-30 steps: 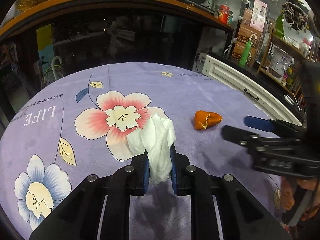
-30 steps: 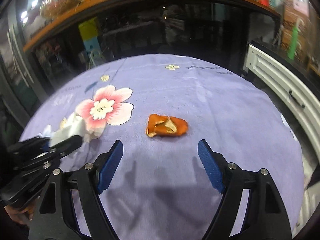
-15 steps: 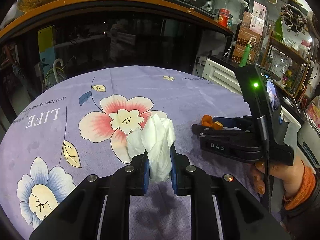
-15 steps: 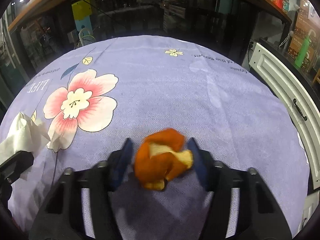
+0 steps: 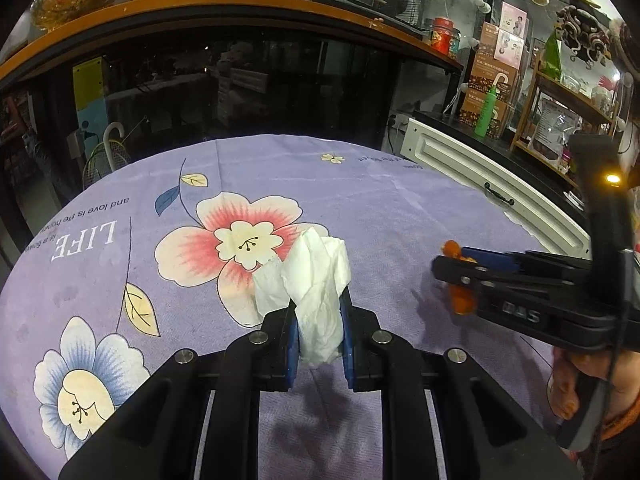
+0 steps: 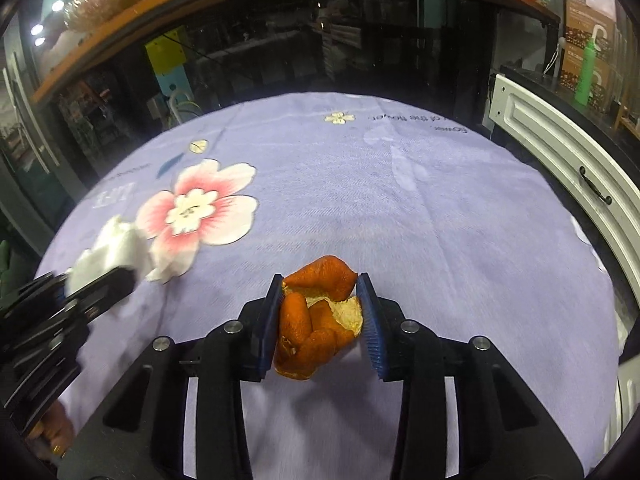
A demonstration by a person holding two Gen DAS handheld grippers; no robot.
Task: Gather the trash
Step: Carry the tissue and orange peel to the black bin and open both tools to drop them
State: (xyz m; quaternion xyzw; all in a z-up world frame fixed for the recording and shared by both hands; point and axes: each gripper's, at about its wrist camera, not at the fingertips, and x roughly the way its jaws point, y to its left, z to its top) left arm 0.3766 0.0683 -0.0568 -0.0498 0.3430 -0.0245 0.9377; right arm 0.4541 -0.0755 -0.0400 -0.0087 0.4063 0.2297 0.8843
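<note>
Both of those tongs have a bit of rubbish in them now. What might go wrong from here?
The right tongs are closing on the orange peel, a curled, lumpy piece; it may slip or tear as it is carried. The left tongs pinch only the lower part of the white tissue, so the loose top could flop or pull free. No bin is in view, so either piece might drop back onto the purple tablecloth on the way.

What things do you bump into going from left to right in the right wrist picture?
Left tool shut on the white tissue → pink flower printed on the purple tablecloth → orange peel between the closing blue pads of the right tool → white cabinet door → green bottle.
</note>
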